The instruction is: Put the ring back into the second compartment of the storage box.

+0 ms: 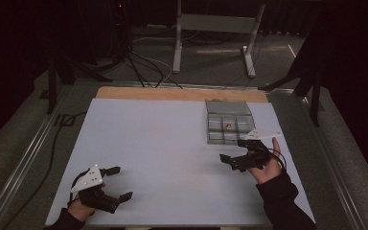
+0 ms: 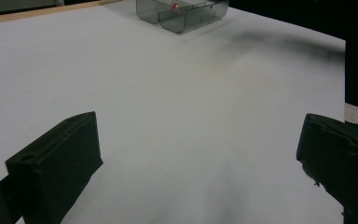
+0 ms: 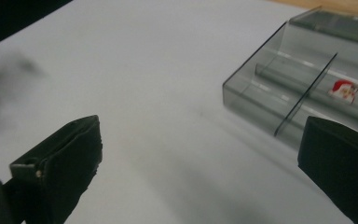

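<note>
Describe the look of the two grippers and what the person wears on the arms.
Both are black two-jaw tools. The left gripper carries a pale grey three-cornered plate dotted with small dark marks; the right gripper has a similar plate, and a thin black cable loops beside it. In the gripper views the jaws are blocky, matt black, with slanted tips. The right sleeve is dark and long; the left sleeve looks dark too.

Table (image 1: 163, 143) mid open; organizer box (image 1: 228, 123) blocks far right.
</note>
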